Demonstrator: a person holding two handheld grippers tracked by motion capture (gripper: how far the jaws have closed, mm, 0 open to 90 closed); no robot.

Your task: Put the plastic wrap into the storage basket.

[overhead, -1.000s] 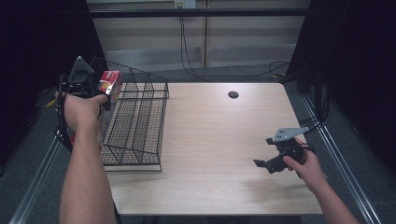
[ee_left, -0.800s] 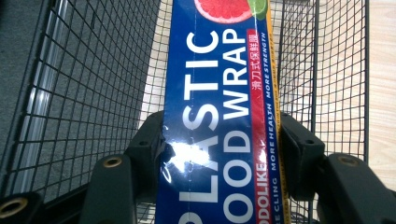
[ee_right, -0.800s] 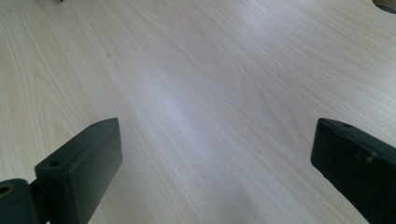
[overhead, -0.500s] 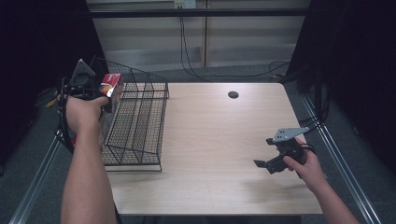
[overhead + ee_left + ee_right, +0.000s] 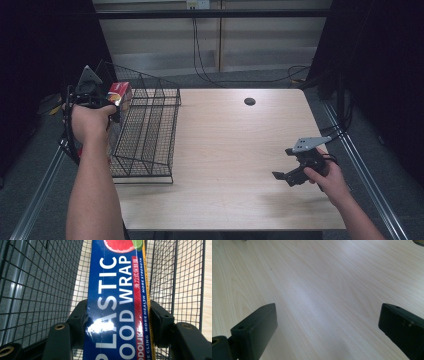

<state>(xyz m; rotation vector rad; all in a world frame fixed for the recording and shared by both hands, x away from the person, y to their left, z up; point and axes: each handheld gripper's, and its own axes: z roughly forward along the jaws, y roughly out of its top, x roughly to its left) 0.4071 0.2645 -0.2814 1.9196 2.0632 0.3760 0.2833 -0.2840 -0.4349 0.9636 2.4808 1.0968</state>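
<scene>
Left gripper (image 5: 117,322) found clamped on plastic wrap box (image 5: 118,297), held above wire basket (image 5: 145,132) at upper left of the high view. Right gripper (image 5: 327,332) found with jaws apart, idle over tabletop (image 5: 240,150) at lower right. Judged at risk: long box catching the basket rim and twisting loose.

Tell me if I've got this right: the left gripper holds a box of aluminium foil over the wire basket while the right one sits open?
Not quite: the left gripper holds a plastic wrap box, as the left gripper view's lettering shows. It is over the wire basket, and the right gripper is open.
</scene>
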